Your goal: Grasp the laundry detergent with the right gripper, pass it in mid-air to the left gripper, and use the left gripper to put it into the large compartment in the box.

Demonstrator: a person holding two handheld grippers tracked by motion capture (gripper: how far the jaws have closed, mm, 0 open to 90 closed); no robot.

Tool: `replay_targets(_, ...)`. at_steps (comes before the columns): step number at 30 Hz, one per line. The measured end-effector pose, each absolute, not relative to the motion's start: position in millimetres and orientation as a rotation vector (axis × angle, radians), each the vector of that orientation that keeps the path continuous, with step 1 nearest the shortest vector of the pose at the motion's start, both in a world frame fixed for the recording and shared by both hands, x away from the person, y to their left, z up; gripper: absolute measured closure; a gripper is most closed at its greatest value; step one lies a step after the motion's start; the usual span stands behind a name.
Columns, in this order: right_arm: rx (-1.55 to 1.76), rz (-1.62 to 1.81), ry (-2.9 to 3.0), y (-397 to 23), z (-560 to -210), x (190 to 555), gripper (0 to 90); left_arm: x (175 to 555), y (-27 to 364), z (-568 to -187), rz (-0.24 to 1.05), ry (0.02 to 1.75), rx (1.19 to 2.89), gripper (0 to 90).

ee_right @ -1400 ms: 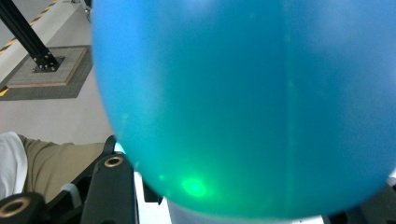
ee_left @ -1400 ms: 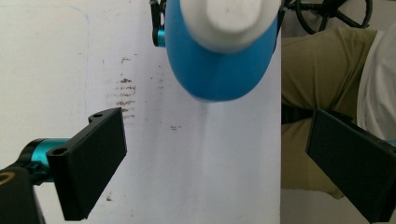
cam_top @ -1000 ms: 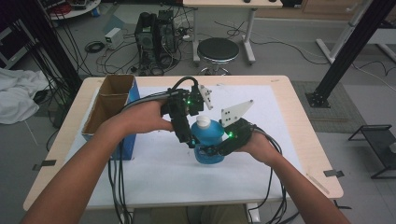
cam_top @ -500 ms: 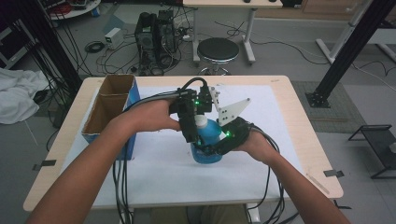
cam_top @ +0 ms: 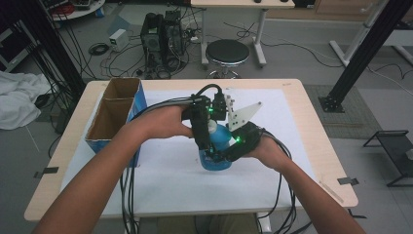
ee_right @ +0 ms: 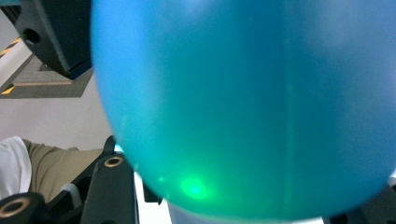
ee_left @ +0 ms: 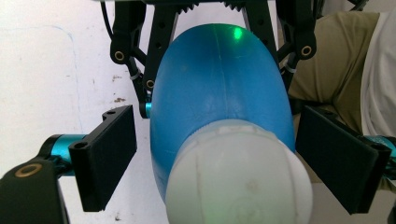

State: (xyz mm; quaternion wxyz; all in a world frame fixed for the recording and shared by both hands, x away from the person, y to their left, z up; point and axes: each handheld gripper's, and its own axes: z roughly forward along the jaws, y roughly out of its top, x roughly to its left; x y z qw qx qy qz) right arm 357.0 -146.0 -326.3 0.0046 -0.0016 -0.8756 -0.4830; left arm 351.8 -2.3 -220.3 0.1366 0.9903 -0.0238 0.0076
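Your blue bottle [cam_top: 217, 151] stands mid-counter on the white sheet [cam_top: 160, 185] — a rounded, glossy translucent-blue body topped by a white ribbed cap [ee_left: 238, 177]. Your left hand-held gripper [ee_left: 215, 161] comes from above, jaws spread either side of the cap, not touching it. Your right hand-held gripper [cam_top: 229, 152] hugs the body — whether it pinches, you cannot tell. A cardboard box [cam_top: 113, 117] sits at the counter's [cam_top: 311, 126] left edge.

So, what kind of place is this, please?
Probably a robotics lab or workshop used for recording, not a home. Behind the table lie cables and a computer tower on the bare floor, a round stool stands nearby, and black metal frame beams rise at the right.
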Motion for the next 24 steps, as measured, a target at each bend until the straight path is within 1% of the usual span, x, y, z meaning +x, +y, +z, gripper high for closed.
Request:
replay_targets(10,-0.016,-1.508,-2.736,-146.4,-325.7,356.4,43.3,351.8,-1.8,-220.9,0.026,-0.069,2.870,16.0)
replay_targets(12,-0.008,-1.509,-2.739,-146.2,-325.5,356.7,43.3,351.2,-2.1,-221.1,0.029,-0.085,2.871,19.1)
replay_targets(15,-0.007,-1.511,-2.738,-146.2,-325.3,356.7,43.3,351.2,-2.9,-221.5,0.038,-0.086,2.877,19.4)
replay_targets(17,-0.007,-1.507,-2.738,-146.3,-324.9,356.6,43.4,351.1,-2.9,-221.3,0.042,-0.093,2.879,23.4)
replay_targets(23,-0.007,-1.520,-2.734,-145.3,-325.1,356.7,43.3,351.3,-3.7,-222.0,0.039,-0.087,2.876,23.4)
replay_targets(24,-0.005,-1.520,-2.736,-145.3,-325.1,356.9,43.3,350.9,-3.6,-221.8,0.036,-0.090,2.878,25.5)
